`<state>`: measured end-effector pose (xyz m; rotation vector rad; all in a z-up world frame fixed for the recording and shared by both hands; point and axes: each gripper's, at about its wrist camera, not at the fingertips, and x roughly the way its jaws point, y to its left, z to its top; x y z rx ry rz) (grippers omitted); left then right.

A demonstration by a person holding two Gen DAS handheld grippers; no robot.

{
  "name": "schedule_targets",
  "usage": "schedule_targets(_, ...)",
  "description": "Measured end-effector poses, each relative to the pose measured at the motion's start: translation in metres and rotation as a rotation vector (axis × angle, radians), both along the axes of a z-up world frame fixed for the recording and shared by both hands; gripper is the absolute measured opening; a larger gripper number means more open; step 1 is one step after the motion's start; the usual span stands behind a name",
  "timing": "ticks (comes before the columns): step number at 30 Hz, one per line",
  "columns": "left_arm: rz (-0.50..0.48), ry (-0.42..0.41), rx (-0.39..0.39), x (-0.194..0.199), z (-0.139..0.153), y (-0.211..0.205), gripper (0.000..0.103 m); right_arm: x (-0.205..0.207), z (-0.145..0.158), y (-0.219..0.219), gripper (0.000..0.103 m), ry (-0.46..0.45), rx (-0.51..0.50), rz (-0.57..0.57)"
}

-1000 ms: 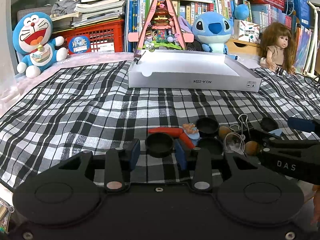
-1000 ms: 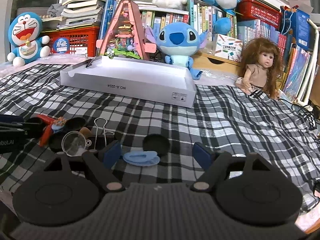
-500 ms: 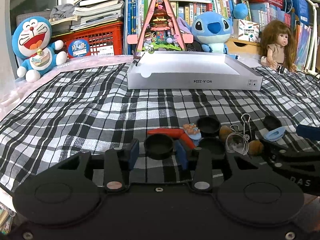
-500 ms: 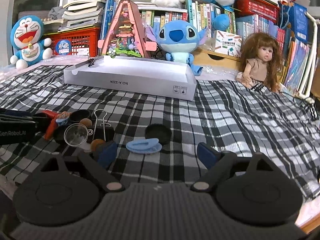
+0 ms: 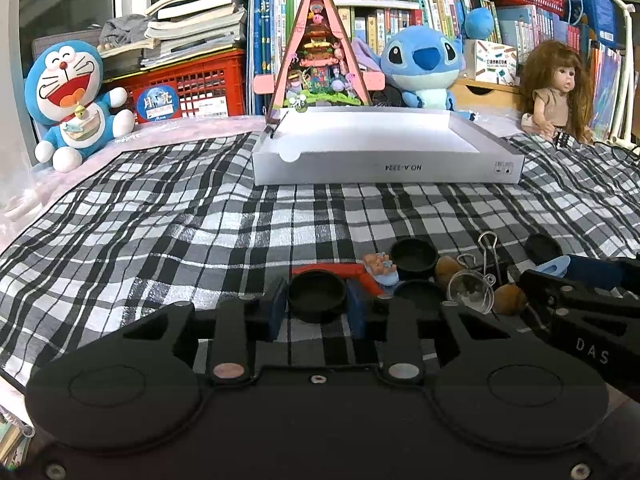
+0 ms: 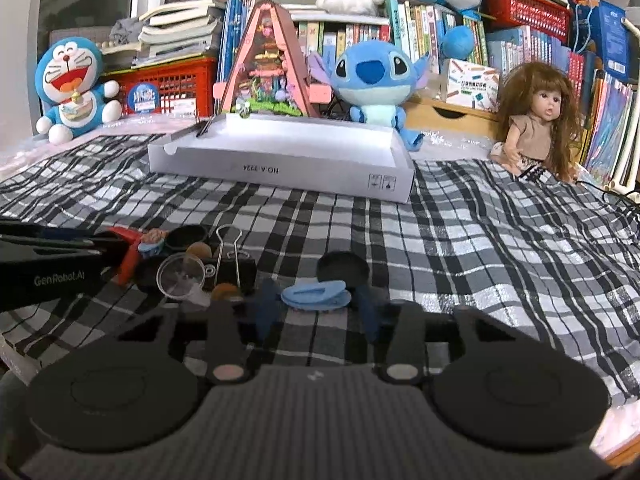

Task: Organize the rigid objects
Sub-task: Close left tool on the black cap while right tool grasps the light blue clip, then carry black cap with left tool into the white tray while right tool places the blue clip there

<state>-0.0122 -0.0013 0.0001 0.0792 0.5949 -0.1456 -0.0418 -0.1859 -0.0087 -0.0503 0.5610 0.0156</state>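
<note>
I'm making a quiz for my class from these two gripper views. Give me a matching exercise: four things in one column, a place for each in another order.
Things:
1. black cap
2. blue clip
3. white tray
4. doll

Places:
a. far side of the checked cloth, before the shelves
b. between the left gripper pads, jaws closing
c. seated at the far right
d. between the right gripper pads, jaws closing

Pairs: 1-b, 2-d, 3-a, 4-c

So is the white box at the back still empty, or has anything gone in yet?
Empty as far as visible: the white box shows only bare white floor in both views. Its near wall hides the front strip, so that part cannot be told.
</note>
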Motion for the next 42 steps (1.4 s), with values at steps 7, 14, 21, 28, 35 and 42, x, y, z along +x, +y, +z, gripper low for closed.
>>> schedule_targets(7,-0.011,-0.023,-0.019,-0.001,0.02,-0.001,0.03,-0.003,0.01,-0.004,0.044,-0.009,0.008,0.013)
schedule_targets(14,-0.03,-0.011,-0.046,0.019,0.042,-0.001,0.03,0.009,0.031,-0.016,0.044,-0.021,0.065,0.003)
schedule_targets(21,-0.03,0.009,-0.061,0.067,0.065,-0.001,0.03,0.051,0.053,-0.035,0.044,0.017,0.149,-0.004)
schedule_targets(28,-0.017,0.101,-0.074,0.13,0.077,-0.003,0.03,0.105,0.068,-0.057,0.044,0.093,0.212,-0.035)
schedule_targets(35,0.016,0.209,-0.102,0.192,0.075,-0.01,0.03,0.168,0.071,-0.067,0.044,0.224,0.261,-0.056)
schedule_targets(42,0.033,0.273,-0.074,0.227,0.049,-0.024,0.03,0.208,0.056,-0.062,0.044,0.321,0.262,-0.073)
